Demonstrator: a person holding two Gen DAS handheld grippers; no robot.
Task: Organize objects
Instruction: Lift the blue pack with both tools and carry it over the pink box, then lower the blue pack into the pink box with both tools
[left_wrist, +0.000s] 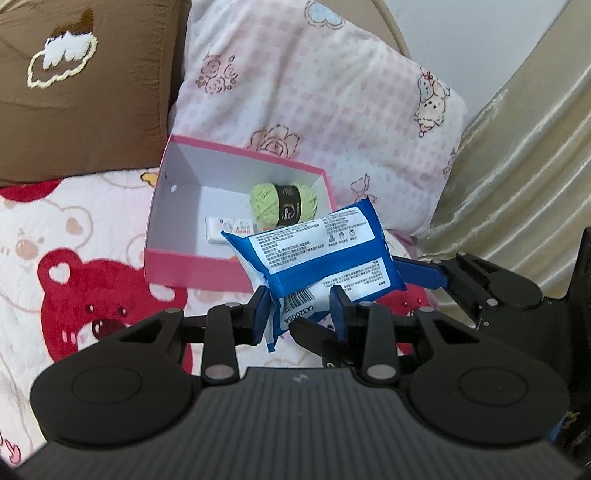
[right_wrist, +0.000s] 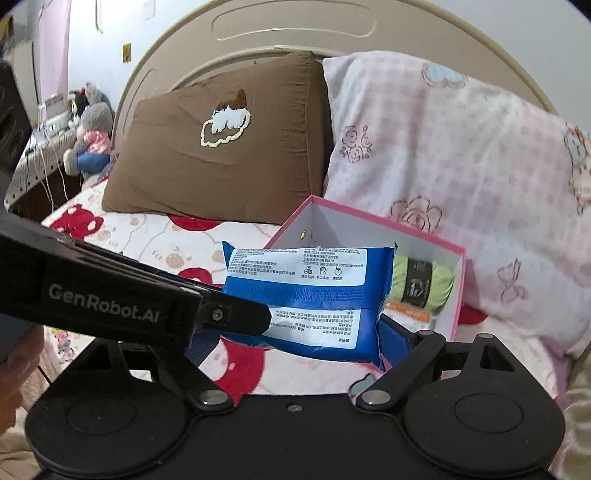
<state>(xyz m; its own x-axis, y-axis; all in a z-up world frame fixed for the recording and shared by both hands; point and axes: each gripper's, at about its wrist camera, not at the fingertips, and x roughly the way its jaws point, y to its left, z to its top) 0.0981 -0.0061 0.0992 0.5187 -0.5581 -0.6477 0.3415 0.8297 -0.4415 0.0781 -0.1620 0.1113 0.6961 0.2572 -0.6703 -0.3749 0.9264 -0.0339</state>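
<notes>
Left wrist view: a blue-and-white plastic wipes pack (left_wrist: 314, 254) is pinched at mid-frame by the left hand-held gripper (left_wrist: 299, 314) and spanned by the wide-set right hand-held gripper (right_wrist: 295, 332); carrying is judged underway, lowering into the pink cardboard box (left_wrist: 192, 266) is needed.

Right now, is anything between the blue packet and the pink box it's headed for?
Nothing visible blocks it. The blue packet hangs in the left gripper in front of the pink box, whose top is open; green yarn fills one corner.
</notes>
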